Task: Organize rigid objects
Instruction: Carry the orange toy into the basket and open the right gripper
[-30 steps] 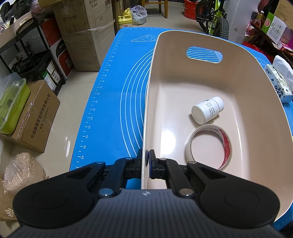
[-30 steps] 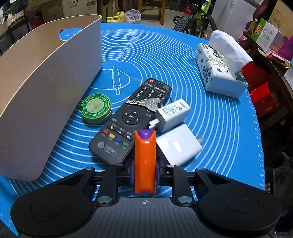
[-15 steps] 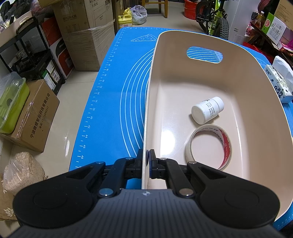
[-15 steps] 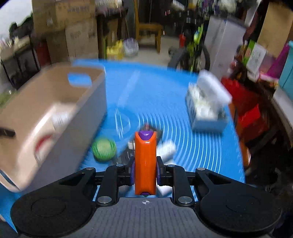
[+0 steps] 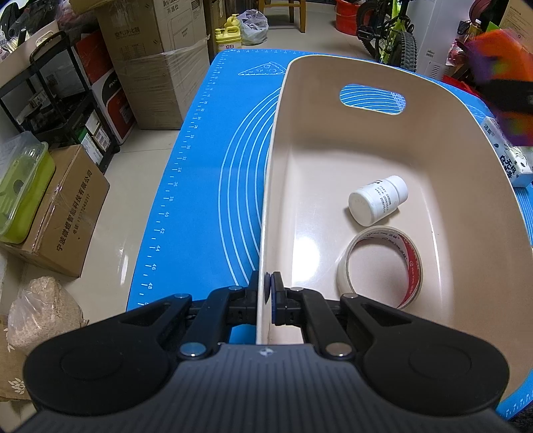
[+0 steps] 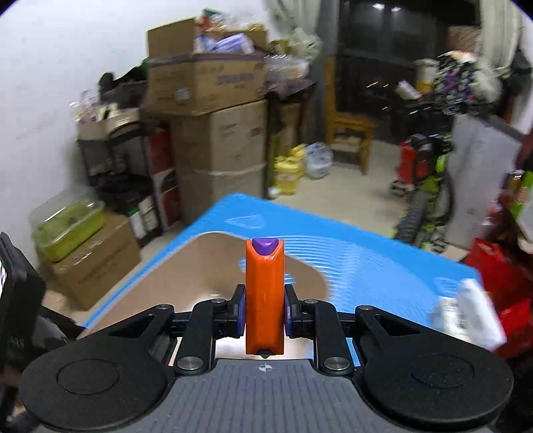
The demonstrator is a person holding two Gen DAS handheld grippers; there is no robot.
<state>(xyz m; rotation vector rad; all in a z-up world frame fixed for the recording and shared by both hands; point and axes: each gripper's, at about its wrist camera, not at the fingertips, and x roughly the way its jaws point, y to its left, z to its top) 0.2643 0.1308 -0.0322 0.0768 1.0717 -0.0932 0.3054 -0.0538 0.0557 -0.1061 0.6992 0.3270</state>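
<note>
My left gripper (image 5: 265, 296) is shut on the near rim of the beige plastic bin (image 5: 269, 186), which stands on the blue mat (image 5: 206, 173). Inside the bin lie a white pill bottle (image 5: 378, 200) and a roll of clear tape (image 5: 379, 266). My right gripper (image 6: 265, 311) is shut on an orange block with purple ends (image 6: 265, 293), held in the air over the bin (image 6: 206, 266). In the left wrist view the orange block (image 5: 503, 53) shows blurred at the upper right, above the bin's far right rim.
A tissue pack (image 5: 509, 160) lies on the mat right of the bin; it also shows blurred in the right wrist view (image 6: 466, 313). Cardboard boxes (image 5: 156, 60), a shelf and a green lidded tub (image 5: 20, 186) stand on the floor at left. A bicycle (image 5: 389, 30) stands behind the table.
My right gripper has lifted the orange block off the mat, away from the remote and chargers, and swung it left and up over the bin. My left gripper has not moved.
</note>
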